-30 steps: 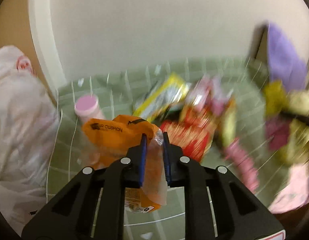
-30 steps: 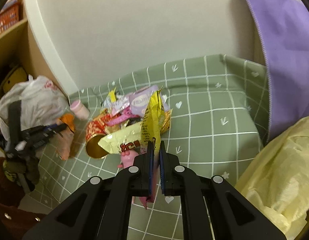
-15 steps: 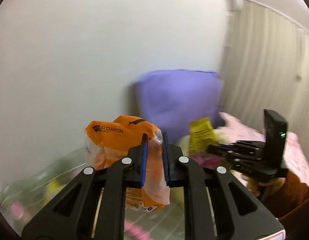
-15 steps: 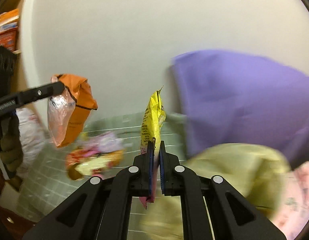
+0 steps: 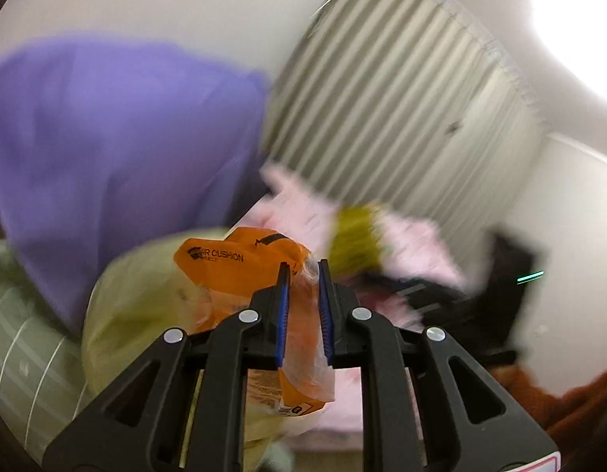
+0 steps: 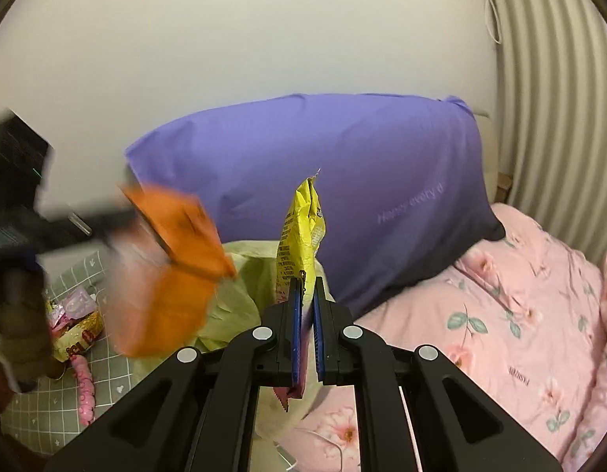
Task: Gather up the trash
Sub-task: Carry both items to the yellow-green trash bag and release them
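While both hands carry their trash over the bed, the left tool is clamped on an orange packet with a clear plastic part, and the right tool is clamped on a yellow snack wrapper that stands up between its pads. Just beyond both pieces lies a pale yellow bag, between the purple pillow and the pink flowered blanket. I judge that this bag is the place for the trash, but its mouth is not visible, so I cannot tell where it opens.

To do this step well, each tool should come over the opening before the grip is loosened, because light wrappers drift and may land on the blanket. The two tools are near each other, so one should go first. More wrappers wait on the green checked sheet at the far left.
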`<state>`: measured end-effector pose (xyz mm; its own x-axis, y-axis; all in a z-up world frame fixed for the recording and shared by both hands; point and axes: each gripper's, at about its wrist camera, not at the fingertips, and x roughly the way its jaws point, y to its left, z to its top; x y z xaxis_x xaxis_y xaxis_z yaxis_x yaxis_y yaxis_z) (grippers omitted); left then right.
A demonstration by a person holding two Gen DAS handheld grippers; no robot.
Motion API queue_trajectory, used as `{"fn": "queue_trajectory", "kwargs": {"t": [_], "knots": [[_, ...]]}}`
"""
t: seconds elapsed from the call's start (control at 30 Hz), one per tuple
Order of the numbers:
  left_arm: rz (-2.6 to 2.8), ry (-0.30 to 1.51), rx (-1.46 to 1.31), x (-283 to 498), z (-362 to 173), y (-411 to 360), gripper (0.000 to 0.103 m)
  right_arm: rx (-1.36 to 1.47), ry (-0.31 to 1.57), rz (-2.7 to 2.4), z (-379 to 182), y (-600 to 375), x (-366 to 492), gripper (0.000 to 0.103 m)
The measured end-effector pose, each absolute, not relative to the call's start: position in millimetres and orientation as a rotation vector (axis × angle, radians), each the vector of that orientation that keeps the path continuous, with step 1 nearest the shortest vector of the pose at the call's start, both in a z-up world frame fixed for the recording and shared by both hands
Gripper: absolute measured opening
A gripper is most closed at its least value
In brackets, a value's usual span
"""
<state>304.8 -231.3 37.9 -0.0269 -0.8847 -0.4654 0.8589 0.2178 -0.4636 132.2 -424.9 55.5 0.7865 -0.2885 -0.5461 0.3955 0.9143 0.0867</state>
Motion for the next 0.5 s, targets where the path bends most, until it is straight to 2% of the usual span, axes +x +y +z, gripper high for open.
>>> {"fn": "queue_trajectory", "kwargs": {"t": [0.1, 0.2, 0.5], "knots": [[-1.218, 0.856, 0.104, 317, -1, -234, 0.013, 0.198, 0.557, -0.339, 53, -422, 137, 0.008], [-1.118, 0.914, 0.133, 335, -25, -224, 0.013, 0.178, 0.579, -0.272, 46, -416, 153, 0.008], [-1.017, 0.923, 0.214, 344, -36, -234, 0.013, 0.181, 0.752, -0.134, -15, -407, 230, 0.008]]}}
